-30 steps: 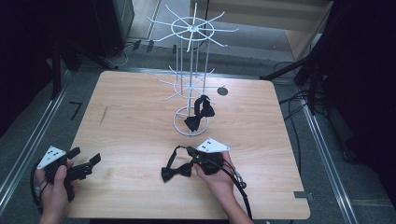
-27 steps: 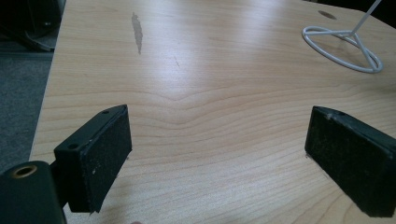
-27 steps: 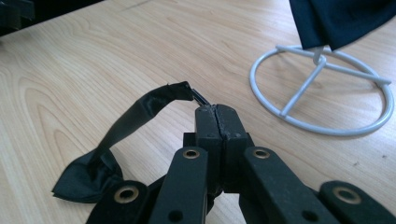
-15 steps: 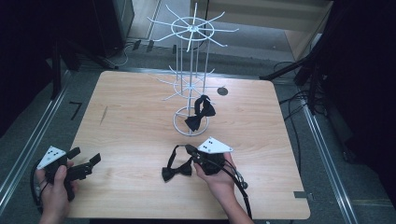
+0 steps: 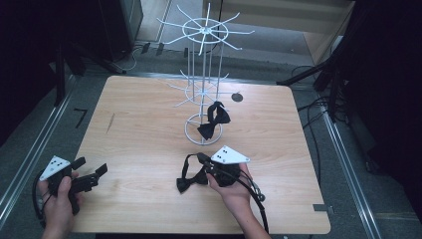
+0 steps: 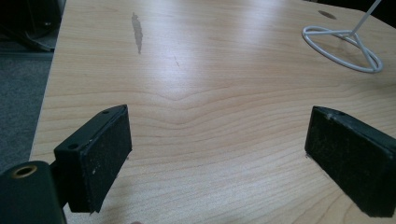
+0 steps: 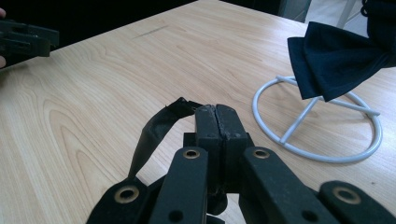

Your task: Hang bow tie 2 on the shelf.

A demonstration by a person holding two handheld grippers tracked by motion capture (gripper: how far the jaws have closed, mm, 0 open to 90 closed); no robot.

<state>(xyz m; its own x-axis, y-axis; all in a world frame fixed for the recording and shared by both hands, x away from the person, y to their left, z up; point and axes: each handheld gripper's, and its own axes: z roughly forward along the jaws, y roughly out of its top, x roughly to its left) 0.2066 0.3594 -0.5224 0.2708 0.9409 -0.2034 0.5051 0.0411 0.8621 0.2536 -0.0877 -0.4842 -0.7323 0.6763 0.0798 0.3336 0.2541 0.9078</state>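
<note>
Pinching bow tie (image 5: 191, 179) strap: right gripper (image 7: 217, 116) jaws; left gripper (image 6: 219, 154) jaws wide, near table (image 5: 149, 124) edge.

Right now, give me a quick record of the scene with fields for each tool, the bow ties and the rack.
right tool: shut on the strap of the near bow tie
left tool: open, nothing between its jaws, above the table
near bow tie: lies on the table
far bow tie: hangs low on the rack
rack: white wire, upright, at the table's far middle
</note>
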